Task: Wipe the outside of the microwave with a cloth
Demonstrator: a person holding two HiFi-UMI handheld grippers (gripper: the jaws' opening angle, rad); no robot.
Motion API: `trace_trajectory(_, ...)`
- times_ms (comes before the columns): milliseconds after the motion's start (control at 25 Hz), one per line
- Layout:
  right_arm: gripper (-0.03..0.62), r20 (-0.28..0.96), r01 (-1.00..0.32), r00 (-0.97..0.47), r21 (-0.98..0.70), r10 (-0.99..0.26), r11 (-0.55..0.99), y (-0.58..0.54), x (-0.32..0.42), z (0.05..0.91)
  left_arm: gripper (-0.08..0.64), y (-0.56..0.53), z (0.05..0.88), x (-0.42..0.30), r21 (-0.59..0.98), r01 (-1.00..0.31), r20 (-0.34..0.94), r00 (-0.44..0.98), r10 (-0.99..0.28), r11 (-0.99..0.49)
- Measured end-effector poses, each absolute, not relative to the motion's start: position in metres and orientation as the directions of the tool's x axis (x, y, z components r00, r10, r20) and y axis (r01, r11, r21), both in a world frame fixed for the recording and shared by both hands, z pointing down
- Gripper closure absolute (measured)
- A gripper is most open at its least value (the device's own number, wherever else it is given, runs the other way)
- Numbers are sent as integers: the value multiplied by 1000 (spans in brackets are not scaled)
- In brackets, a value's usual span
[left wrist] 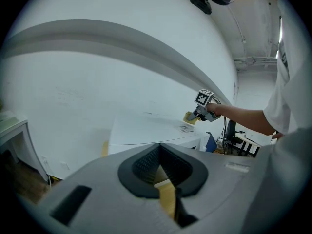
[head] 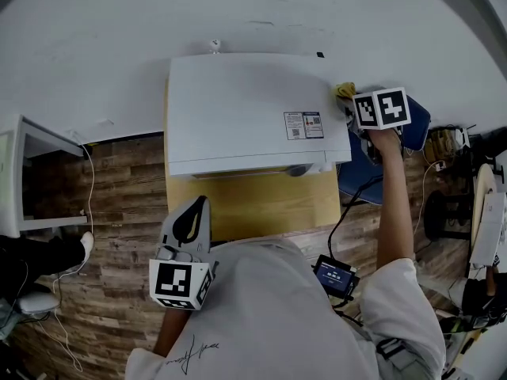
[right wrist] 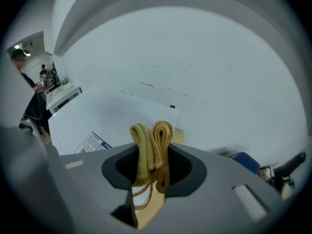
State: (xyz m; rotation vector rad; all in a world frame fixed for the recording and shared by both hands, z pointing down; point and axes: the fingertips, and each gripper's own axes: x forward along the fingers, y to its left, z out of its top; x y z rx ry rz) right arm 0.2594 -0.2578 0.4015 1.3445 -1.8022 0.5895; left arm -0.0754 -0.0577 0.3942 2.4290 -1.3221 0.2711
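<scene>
The right gripper point(right wrist: 153, 156) has its jaws clamped on a folded yellow cloth point(right wrist: 152, 140), whose two rounded folds stick out only a little past the jaw tips. It holds the cloth at the right edge of the microwave point(head: 253, 109) top, toward the rear corner. I cannot tell whether the fabric is pressed on the casing or just beside it. The left gripper point(head: 190, 212) hangs in front of the microwave, well apart from it, jaws together with nothing between them. The main risk, as I judge it, is that so little cloth shows beyond the jaws: tilt the gripper too steeply and hard plastic, not fabric, rubs the white shell. A loose strand dangles under the folds, so a firm drag across the top could tug the bundle sideways and work it out of the grip. The printed label point(head: 303, 124) sits on the top near the microwave's right front, and a stroke running into its edge could lift a corner. Nothing braces the microwave on its counter point(head: 261, 204), so a hard push from the right may slide it. The black cable point(head: 348, 212) trailing under the right arm passes near the microwave's right front corner and could snag there, and the blue chair point(head: 416, 125) just right of the microwave crowds the elbow.
</scene>
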Motion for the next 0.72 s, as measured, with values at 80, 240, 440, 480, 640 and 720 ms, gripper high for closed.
trace_trajectory(80, 468, 826, -934, -51, 159, -561, 319, -256, 272, 410, 566, -58, 396, -75, 223, -839, 337, 544, -769, -496)
trace_trajectory(240, 468, 828, -933, -18, 188, -560, 308, -254, 279, 416, 566, -60, 396, -72, 227, -835, 338, 550, -764, -502)
trace_trajectory(440, 468, 824, -936, 1, 200, -566, 289, -250, 274, 418, 566, -63, 396, -69, 230, -830, 338, 558, -758, -508)
trace_trajectory(480, 468, 822, -935, 11, 211, -570, 286, -250, 273, 418, 566, -63, 396, -69, 231, -829, 338, 559, -757, -509)
trace_trajectory(640, 468, 816, -923, 47, 256, -577, 287, -249, 270, 418, 566, -63, 398, -65, 236, -823, 338, 569, -750, -517)
trace_trajectory(720, 468, 814, -921, 52, 263, -578, 288, -249, 268, 419, 566, -63, 398, -62, 238, -818, 338, 575, -745, -523)
